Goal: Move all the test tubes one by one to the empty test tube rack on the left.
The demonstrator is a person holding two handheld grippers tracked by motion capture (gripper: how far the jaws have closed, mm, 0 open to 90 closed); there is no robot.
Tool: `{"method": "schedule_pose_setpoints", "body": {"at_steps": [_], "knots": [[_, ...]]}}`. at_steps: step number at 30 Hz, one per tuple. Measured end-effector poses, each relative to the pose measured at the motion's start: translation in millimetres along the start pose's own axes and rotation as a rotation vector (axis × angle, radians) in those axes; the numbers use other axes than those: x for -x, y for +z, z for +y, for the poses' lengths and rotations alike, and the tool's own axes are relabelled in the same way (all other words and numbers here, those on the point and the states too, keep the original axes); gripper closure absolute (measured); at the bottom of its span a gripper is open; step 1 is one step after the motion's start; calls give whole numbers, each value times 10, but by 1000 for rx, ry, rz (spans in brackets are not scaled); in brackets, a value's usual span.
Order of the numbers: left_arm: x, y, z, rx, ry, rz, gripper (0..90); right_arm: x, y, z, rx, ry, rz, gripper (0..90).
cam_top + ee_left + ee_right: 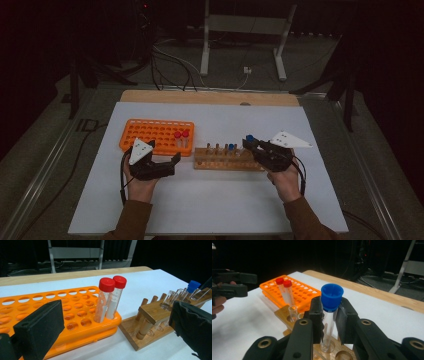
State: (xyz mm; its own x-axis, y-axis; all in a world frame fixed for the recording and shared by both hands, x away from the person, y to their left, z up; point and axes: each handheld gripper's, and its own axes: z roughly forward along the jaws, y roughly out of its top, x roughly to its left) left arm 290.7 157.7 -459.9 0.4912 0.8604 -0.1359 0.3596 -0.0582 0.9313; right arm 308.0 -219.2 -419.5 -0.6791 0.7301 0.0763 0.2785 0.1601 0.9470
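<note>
As the high view looks down on the white table [210, 200], the right gripper [251, 143] sits over the right end of the wooden rack [220, 161], its jaws pinching a blue-capped tube [249, 138], while the left gripper [167, 162] rests just in front of the orange rack [150, 134]. In the left gripper view, its jaws stand spread with nothing between them, facing two red-capped tubes [110, 298] upright in the orange rack's near corner. In the right gripper view, the jaws press on the clear tube just under its blue cap, its foot in a hole of the wooden rack.
</note>
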Motion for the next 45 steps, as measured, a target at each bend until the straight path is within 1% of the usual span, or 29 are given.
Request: {"method": "schedule_pose_setpoints", "body": {"at_steps": [6,10,11,14,16,19,24,27,29,32,33,38,42,45], "knots": [[66,-8,34,10,12,-13,8,-44,-39,53,14,-3,16,766],[136,-18,63,15,37,-18,8,-77,-41,74,16,-4,36,765],[154,-22,69,17,38,-22,9,-83,-39,77,14,-3,42,765],[204,-33,99,26,58,-31,9,-102,-27,81,12,0,56,765],[238,-34,123,35,62,-43,9,-118,-25,83,9,-1,63,766],[305,-18,147,42,74,-70,9,-141,-21,88,9,1,77,765],[464,62,149,28,109,-118,8,-188,1,87,-2,-1,102,765],[580,123,125,20,159,-125,9,-222,21,79,-10,-4,115,765],[655,163,110,11,178,-142,9,-245,35,73,-17,-10,123,764],[753,220,101,-2,181,-172,9,-278,58,63,-27,-12,137,764],[781,235,103,-16,176,-185,20,-291,65,59,-30,-13,141,764],[911,320,116,-40,172,-239,79,-336,94,42,-47,-19,157,764],[1015,379,128,-59,188,-273,112,-363,116,27,-58,-21,167,764],[1088,415,131,-74,204,-302,118,-390,136,14,-69,-26,175,764]]}}
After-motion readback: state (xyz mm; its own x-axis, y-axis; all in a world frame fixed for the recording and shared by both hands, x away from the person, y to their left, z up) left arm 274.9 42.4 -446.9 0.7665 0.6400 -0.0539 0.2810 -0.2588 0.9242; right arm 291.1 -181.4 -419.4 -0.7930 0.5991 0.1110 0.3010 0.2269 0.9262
